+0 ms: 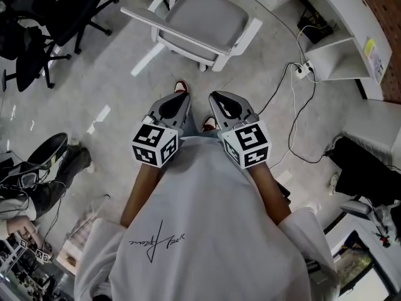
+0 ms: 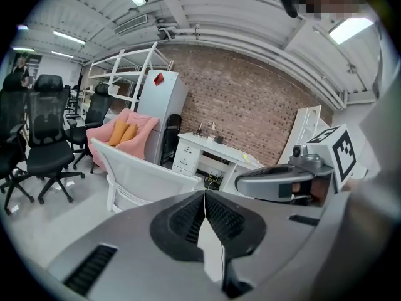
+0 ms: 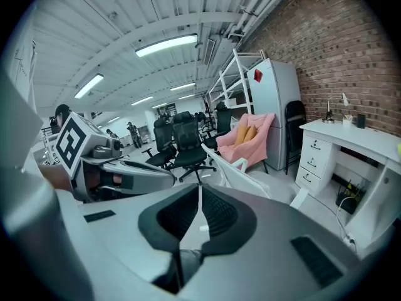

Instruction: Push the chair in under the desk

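I hold my left hand-held gripper (image 1: 182,96) and my right hand-held gripper (image 1: 217,95) side by side, close to my body and pointing forward over the pale grey concrete floor (image 1: 113,86). Each one has its jaws drawn narrow, pad against pad, gripping only each other.

The white-framed chair with the grey padded seat (image 1: 203,17) stands just ahead of both hand-held grippers, apart from them, with its white backrest turned towards me. It is out on the open floor and not under the white surface with drawers (image 1: 341,14), which lies ahead and to the right of my right hand-held gripper, against a red brick wall (image 2: 250,99). A white power strip with black cables (image 1: 302,71) lies on the floor to the right of that hand-held gripper, at the foot of the surface.

Black mesh office chairs (image 1: 44,11) stand ahead and well to the left of my left hand-held gripper. Beyond the white-framed chair sit a pink seat with orange cushions (image 2: 119,133) and a tall white fridge (image 2: 160,105).
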